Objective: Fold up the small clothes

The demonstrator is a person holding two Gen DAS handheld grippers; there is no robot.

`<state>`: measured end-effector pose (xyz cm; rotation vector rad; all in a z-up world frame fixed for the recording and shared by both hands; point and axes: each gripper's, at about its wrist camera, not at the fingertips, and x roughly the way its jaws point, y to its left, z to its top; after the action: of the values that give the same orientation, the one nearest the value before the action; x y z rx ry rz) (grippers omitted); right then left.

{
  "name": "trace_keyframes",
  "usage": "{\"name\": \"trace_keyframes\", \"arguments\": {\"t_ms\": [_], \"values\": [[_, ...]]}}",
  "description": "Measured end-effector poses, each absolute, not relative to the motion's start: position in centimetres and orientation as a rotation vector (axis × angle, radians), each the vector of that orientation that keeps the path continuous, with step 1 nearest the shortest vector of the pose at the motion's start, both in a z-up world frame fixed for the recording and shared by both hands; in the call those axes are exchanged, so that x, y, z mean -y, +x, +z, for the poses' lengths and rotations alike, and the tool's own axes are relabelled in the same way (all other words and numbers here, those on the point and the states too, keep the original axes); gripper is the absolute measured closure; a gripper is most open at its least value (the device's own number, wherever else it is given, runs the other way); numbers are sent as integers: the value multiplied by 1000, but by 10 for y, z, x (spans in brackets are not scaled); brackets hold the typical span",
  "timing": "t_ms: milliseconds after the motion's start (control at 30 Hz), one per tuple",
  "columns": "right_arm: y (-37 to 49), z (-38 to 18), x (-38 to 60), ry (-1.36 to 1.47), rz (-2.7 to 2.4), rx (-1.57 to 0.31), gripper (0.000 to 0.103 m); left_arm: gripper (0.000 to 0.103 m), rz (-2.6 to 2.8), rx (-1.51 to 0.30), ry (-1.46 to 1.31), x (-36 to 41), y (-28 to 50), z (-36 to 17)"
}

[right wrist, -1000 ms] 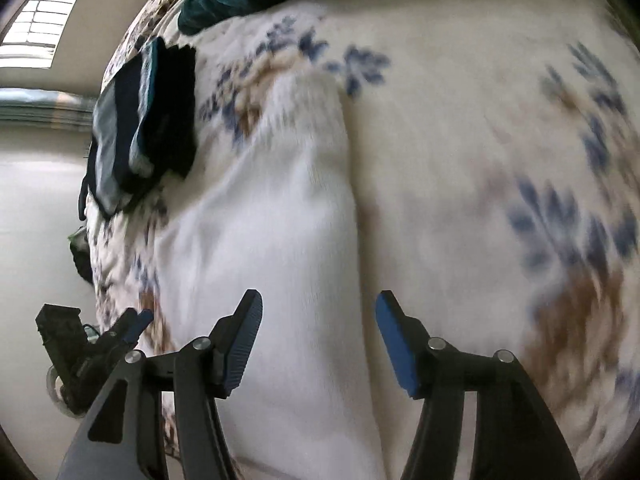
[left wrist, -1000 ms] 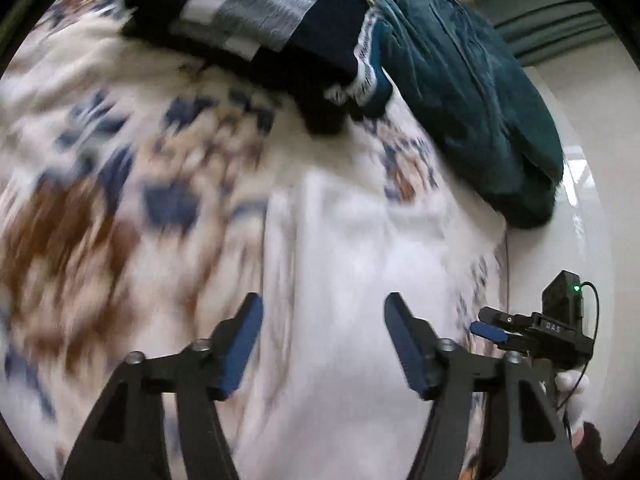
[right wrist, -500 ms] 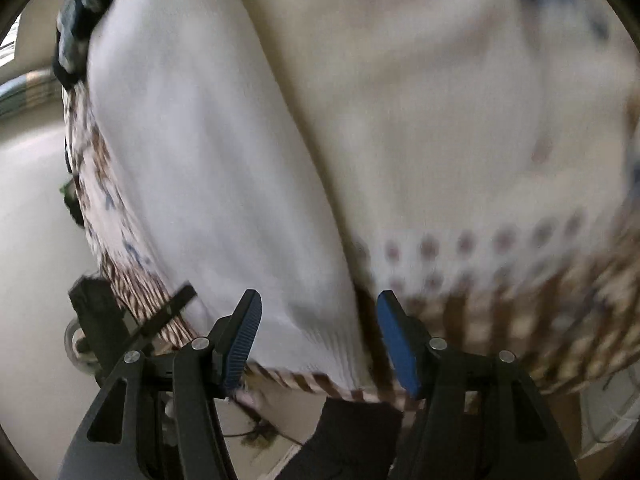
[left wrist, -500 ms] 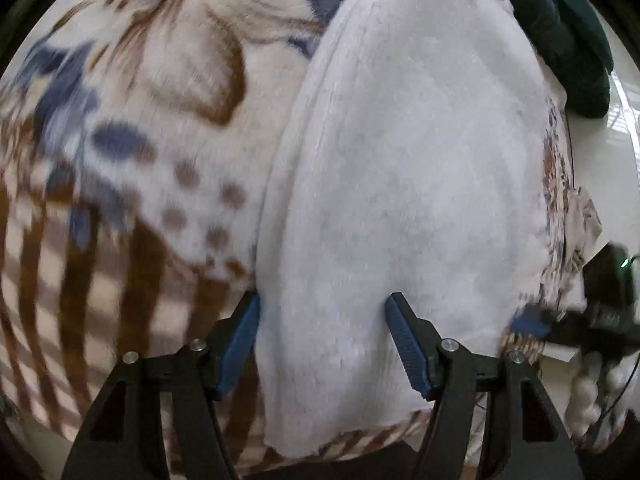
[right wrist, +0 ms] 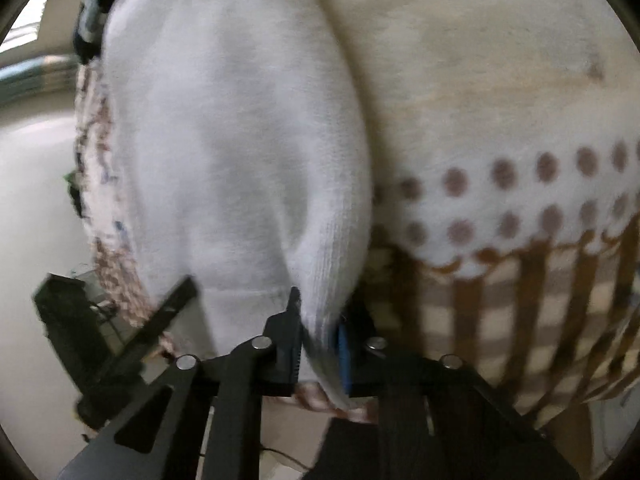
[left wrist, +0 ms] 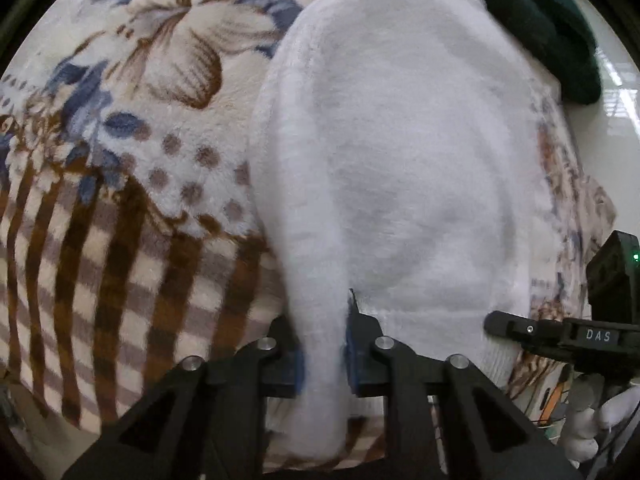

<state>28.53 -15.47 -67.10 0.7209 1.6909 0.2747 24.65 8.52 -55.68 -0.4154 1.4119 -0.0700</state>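
Patterned blanket (left wrist: 120, 168) | left gripper (left wrist: 324, 344) jaws pinch white garment (left wrist: 400, 160) | right gripper (right wrist: 320, 344) likewise

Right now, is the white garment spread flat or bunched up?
Mostly spread flat on the blanket. The white garment bunches only at its near corners, pinched by left gripper and right gripper.

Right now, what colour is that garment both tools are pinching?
Plain white garment, fuzzy-looking; clearest in the left wrist view.

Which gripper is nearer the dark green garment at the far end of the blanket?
Right. The dark green garment lies past the white garment's right side, where the right gripper clamps; the left gripper clamps the opposite corner.
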Motion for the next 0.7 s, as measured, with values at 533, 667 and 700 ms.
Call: {"name": "trace_keyframes", "arguments": {"t_ms": [533, 667, 700], "values": [[281, -690, 141, 726, 303, -1710, 87, 90, -167, -1400, -557, -92, 244, -571], [284, -660, 132, 665, 321, -1619, 89, 91, -121, -1338, -438, -83, 243, -539], [285, -649, 133, 661, 332, -1589, 89, 91, -109, -1319, -416, -80, 244, -529]]}}
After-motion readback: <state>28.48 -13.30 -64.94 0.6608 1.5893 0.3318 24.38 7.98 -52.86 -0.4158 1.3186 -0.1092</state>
